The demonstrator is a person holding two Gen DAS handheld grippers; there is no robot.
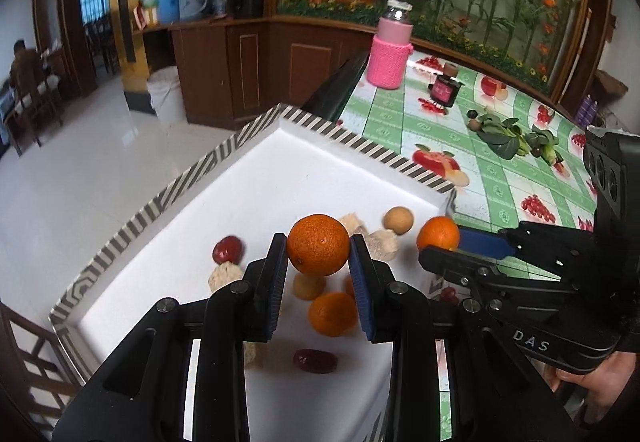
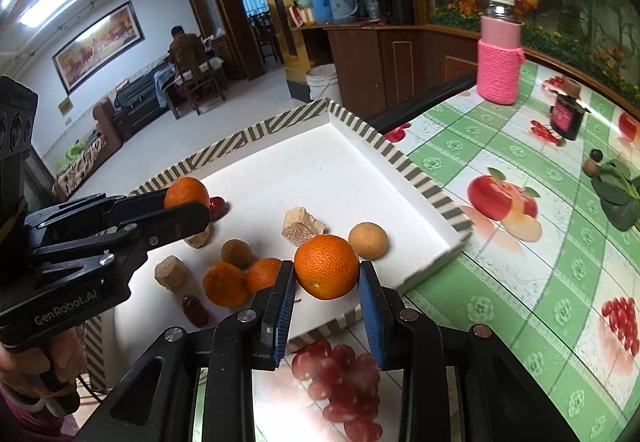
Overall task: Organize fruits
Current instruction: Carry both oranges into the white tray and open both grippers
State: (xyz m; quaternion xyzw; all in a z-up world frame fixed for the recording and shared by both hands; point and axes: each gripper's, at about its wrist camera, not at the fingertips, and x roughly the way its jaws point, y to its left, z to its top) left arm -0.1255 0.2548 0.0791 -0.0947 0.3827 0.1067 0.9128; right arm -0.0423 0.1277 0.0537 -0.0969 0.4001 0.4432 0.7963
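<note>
A white tray with a striped rim [image 1: 360, 140] [image 2: 416, 170] sits at the table corner. My left gripper [image 1: 319, 250] is shut on an orange [image 1: 318, 245] and holds it above the tray; it also shows in the right wrist view [image 2: 186, 202]. My right gripper [image 2: 327, 274] is shut on another orange [image 2: 327, 267] over the tray's near edge; it also shows in the left wrist view [image 1: 438, 234]. In the tray lie two more oranges [image 2: 225, 284], red dates [image 1: 228, 249], brown round fruits [image 2: 368, 240] and beige chunks [image 2: 302, 228].
A pink knit-covered bottle [image 1: 390, 52] and a dark jar [image 1: 444, 88] stand on the green fruit-print tablecloth [image 1: 500, 178]. Leafy greens and small round fruits [image 1: 508, 136] lie further right. The table edge drops to the floor left of the tray.
</note>
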